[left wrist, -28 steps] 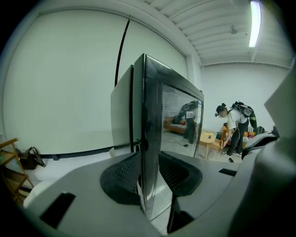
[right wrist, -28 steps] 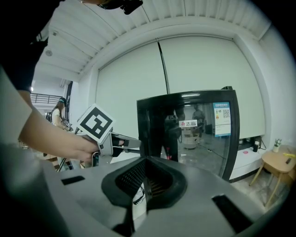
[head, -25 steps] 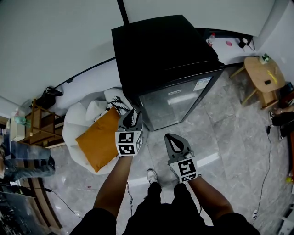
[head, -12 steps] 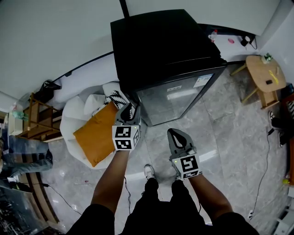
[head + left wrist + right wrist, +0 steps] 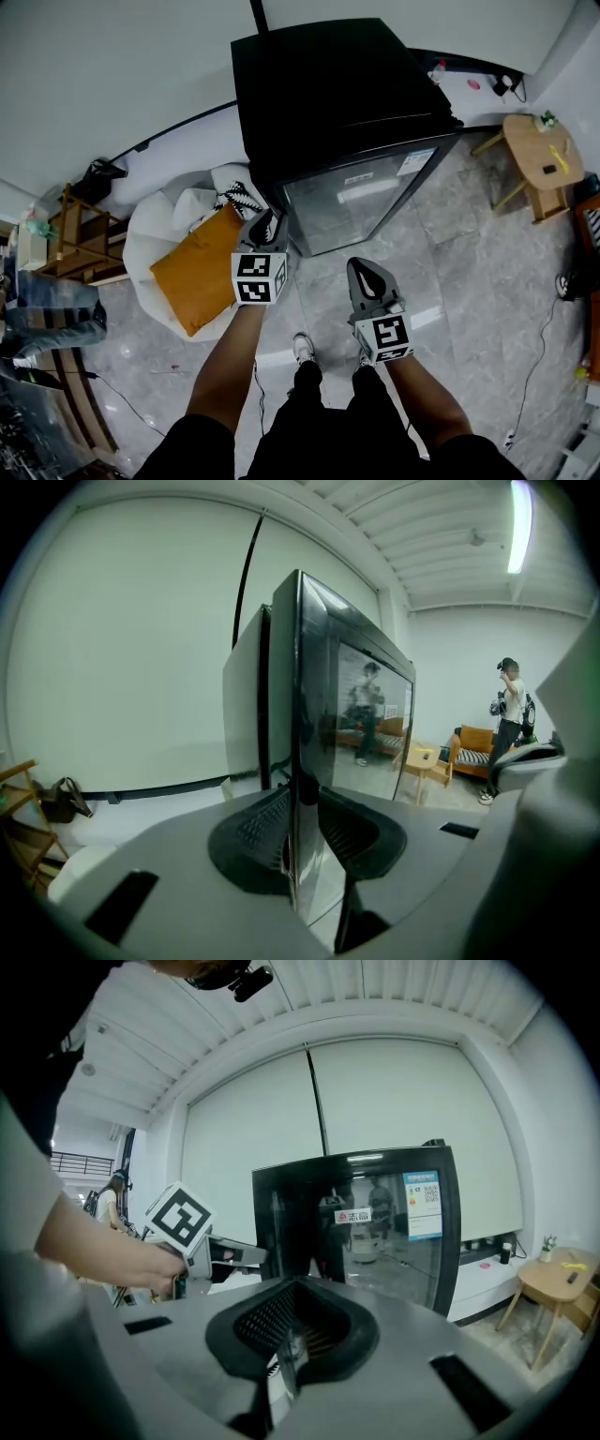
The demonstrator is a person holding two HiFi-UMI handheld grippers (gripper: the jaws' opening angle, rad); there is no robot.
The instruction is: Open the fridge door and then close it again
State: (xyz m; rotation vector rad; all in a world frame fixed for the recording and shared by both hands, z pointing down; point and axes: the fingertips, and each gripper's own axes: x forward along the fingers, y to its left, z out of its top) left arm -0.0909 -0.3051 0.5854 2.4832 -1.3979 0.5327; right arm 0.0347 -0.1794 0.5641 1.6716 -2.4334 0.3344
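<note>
Grey stone floor (image 5: 469,272) lies under your feet, and the black fridge (image 5: 328,94) stands by the white wall right in front of you. Its glass fridge door (image 5: 361,202) looks shut, flat against the box.

Your left claw (image 5: 263,227) is at the door's left edge, low down near the corner. Its jaws are almost together with that edge between them. Both pads look like they press on it, so it seems to have hold of the door. Your right claw (image 5: 368,275) hangs in the air over the floor, a little back from the door. Its jaws are closed tight on nothing.

To do this step well, I think you should keep the squeeze firm so the thin edge does not slip out. Pull toward yourself in a slow curve, because the door most likely swings on its other side. Step back a bit so the door has room to open. Keep the right claw out of the door's way. Watch the orange cushion (image 5: 197,267) on the white seat beside your left arm, so your elbow does not bump it.

A second ago your left claw was farther back, near the cushion's corner and not yet on the door. Now it is up at the edge. Your right claw has hardly moved. The door looks just as shut as it did then.
</note>
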